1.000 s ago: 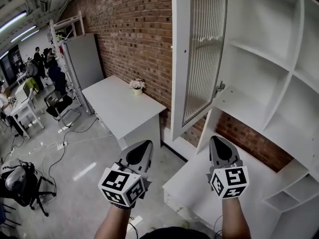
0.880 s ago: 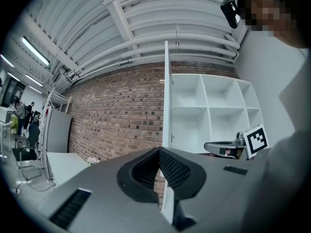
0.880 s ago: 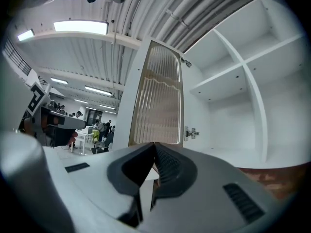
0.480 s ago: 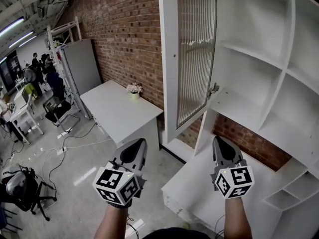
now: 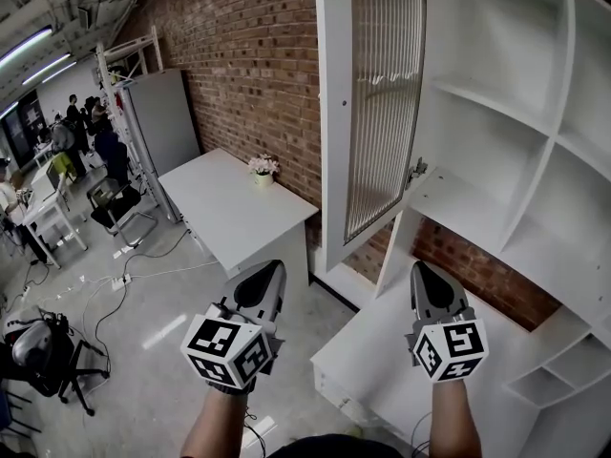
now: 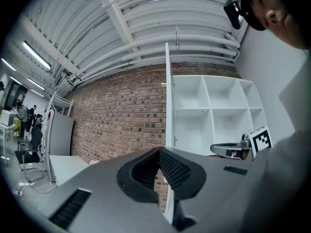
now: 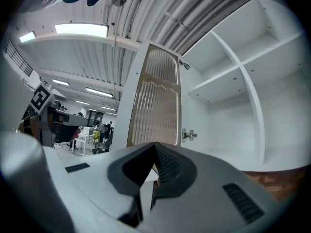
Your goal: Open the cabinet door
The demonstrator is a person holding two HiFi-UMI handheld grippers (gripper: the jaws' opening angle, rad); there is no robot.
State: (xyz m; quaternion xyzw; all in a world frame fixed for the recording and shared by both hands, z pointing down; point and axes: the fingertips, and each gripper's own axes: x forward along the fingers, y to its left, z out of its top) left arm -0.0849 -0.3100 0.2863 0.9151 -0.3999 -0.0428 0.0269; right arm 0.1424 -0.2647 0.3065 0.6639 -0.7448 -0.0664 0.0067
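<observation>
Evidently, head view: cabinet door (image 5: 382, 113) stands wide open, upper centre of frame; ribbed glass panel in white frame, hung on white cabinet (image 5: 506, 170) at right. Task looks done. Left hand-held gripper (image 5: 271, 269) and right hand-held gripper (image 5: 421, 267) low at bottom, clear of door, probably parked.
Left gripper view: jaws seemingly together, empty; door edge-on at centre.
Right gripper view: jaws together, nothing held; hinge (image 7: 188, 135) visible.
</observation>
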